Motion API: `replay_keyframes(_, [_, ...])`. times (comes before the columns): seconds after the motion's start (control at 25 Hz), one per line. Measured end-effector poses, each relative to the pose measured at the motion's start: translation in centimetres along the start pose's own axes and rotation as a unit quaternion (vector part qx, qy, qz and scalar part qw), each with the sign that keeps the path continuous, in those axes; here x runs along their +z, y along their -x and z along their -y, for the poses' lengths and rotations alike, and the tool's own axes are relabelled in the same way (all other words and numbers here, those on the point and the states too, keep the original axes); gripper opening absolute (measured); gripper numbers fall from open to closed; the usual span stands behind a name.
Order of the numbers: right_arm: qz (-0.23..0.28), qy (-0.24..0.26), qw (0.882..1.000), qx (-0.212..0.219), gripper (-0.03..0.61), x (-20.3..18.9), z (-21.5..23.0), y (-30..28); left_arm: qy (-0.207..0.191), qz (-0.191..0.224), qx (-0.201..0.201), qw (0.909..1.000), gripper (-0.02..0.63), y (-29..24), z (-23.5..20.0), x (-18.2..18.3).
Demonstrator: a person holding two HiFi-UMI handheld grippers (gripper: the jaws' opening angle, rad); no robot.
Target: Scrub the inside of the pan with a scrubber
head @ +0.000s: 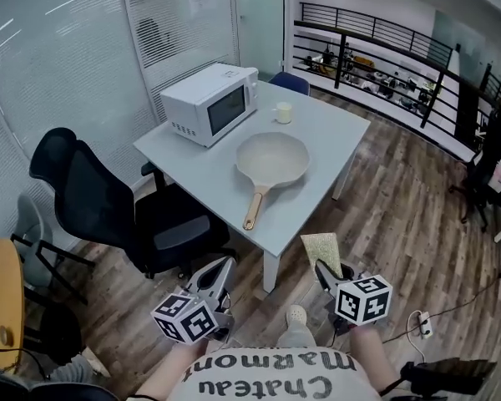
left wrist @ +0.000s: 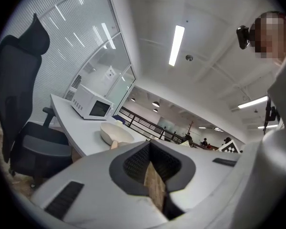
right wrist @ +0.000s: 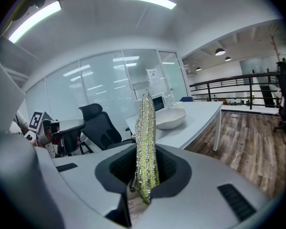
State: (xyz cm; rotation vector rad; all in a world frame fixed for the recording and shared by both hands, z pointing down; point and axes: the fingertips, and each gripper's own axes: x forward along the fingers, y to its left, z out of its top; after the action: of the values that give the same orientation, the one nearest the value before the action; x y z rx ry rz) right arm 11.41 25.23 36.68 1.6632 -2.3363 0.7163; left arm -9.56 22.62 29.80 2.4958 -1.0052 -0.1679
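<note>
Head view: the pan [head: 273, 159] sits on the table [head: 342, 140] at 12 o'clock, well apart from both grippers. The right gripper [head: 324, 267], at 5 o'clock, clamps the scrubber [head: 322, 246].

Left gripper view: the left gripper [left wrist: 155, 185] is closed tight and empty, with the pan at 11 o'clock.

Right gripper view: the scrubber is pinched edge-on, with the pan at 1 o'clock. By the look of it, all the scrubbing is yet to do.

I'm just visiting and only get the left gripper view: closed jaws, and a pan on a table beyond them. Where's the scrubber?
Observer: In the right gripper. Its jaws clamp the scrubber, a flat glittery pad standing on edge.
Operator: Is there anything inside the pan? I only see its side.
Observer: No. The head view looks down into the pan, and its pale inside is empty.
</note>
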Motion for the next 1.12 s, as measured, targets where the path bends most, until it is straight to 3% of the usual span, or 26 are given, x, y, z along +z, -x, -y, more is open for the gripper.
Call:
replay_keyframes(0.16, [0.003,0.008,1.000,0.025,0.058,1.9,1.4,-3.1,-0.004,0.008,0.024,0.9997,-0.006,-1.8,-2.1,0.6])
replay_keyframes(0.28, [0.008,0.027,0.999,0.045,0.058,5.4,3.2,-6.5,0.007,0.029,0.041,0.9987,-0.006,-5.1,-3.8,2.1])
replay_keyframes(0.48, [-0.002,0.046,0.996,0.072,0.058,9.5,7.4,-11.9,0.001,0.031,0.069,0.9971,-0.006,-11.1,-6.0,2.7])
replay_keyframes(0.88, [-0.038,0.066,0.990,0.122,0.058,14.6,15.0,-22.1,0.008,0.054,0.155,0.9864,-0.006,-20.3,-11.4,4.0])
replay_keyframes(1.04, [-0.051,0.062,0.985,0.150,0.058,15.4,15.4,-25.5,-0.006,0.038,0.187,0.9815,-0.008,-21.9,-12.3,3.9])
replay_keyframes(1.12, [-0.053,0.061,0.981,0.174,0.058,15.5,14.6,-26.5,-0.020,0.020,0.202,0.9790,0.025,-22.0,-12.7,3.8])
